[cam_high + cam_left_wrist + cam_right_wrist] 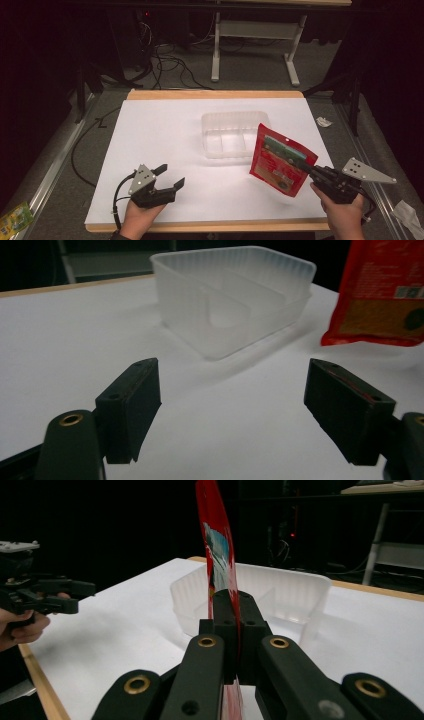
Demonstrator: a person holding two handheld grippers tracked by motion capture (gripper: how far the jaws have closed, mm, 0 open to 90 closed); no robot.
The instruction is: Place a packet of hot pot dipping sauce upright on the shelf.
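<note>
A red snack pouch (pixel 280 160) hangs above the white table, pinched at its right edge by my right gripper (pixel 309 170), which is shut on it. In the right gripper view the pouch (pixel 215 545) stands edge-on between the closed jaws of that gripper (pixel 235 625). A clear plastic tray (pixel 234 134) with compartments sits just behind and left of the pouch. My left gripper (pixel 170 176) stands open near the front left of the table, nothing between its jaws. The left gripper view looks past that gripper (pixel 232 410) at the tray (pixel 232 295) and the pouch (pixel 382 290).
The white sheet covers a wooden-edged table (pixel 215 94). A white table frame (pixel 252 42) and cables lie on the floor beyond. A green packet (pixel 15 217) lies on the floor at the front left, crumpled paper (pixel 324 121) at the right.
</note>
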